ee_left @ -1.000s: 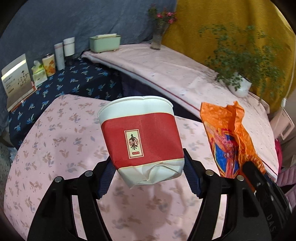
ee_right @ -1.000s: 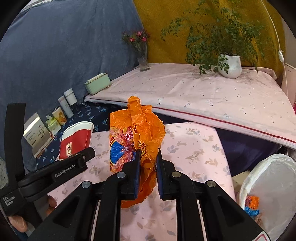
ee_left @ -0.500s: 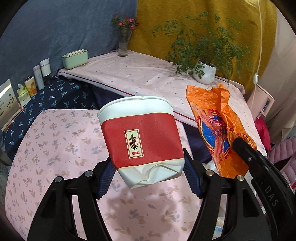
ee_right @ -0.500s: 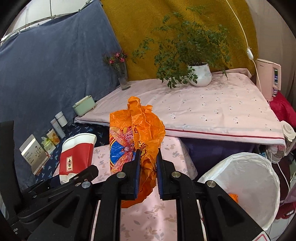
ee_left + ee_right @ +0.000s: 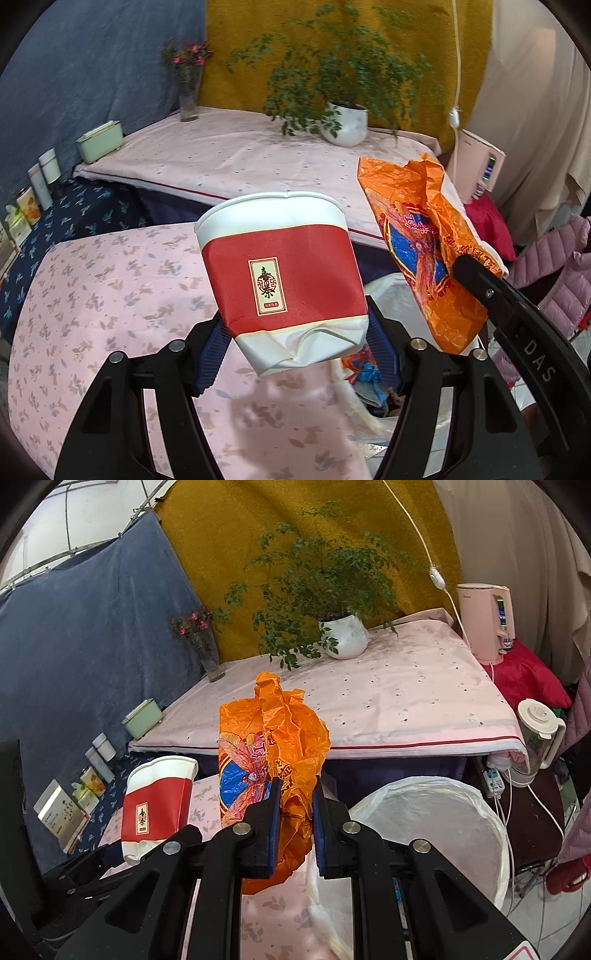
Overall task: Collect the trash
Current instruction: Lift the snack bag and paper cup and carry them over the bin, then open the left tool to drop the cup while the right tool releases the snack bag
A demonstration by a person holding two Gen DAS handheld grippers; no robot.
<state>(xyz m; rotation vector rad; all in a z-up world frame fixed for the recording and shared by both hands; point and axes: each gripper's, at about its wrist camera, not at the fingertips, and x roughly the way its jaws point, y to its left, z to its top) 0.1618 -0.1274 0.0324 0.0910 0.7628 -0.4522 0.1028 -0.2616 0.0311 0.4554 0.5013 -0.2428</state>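
Your left gripper (image 5: 295, 347) is squeezing the crushed bottom of the paper cup (image 5: 282, 273). Your right gripper (image 5: 295, 823) is pinching the orange bag (image 5: 273, 753) low down, near its middle fold. Both are clenched tight on their trash, and both pieces are up in the air.

Use the trash bin (image 5: 491, 823) as your mark. It has a white liner and stands just past the edge of the pink flowered table (image 5: 92, 295). The orange bag hangs right at the near rim of the bin, a little to the left of it. The paper cup is farther left of the bin and looks to be above the table's edge. There is already some trash in the bin.

To do this step well, bring each gripper over the open mouth of the bin before you let go. I think the bag should go 1st, since it is closer. Get it fully over the rim, because a light bag can drift and land outside. Then move the cup across and drop it too.

The cup's long axis runs from its squashed bottom to its open top. The top points up and away from you, leaning a little left. The bag's long axis is almost straight up, with its crinkled top pointing up and its bottom end hanging below the fingers.
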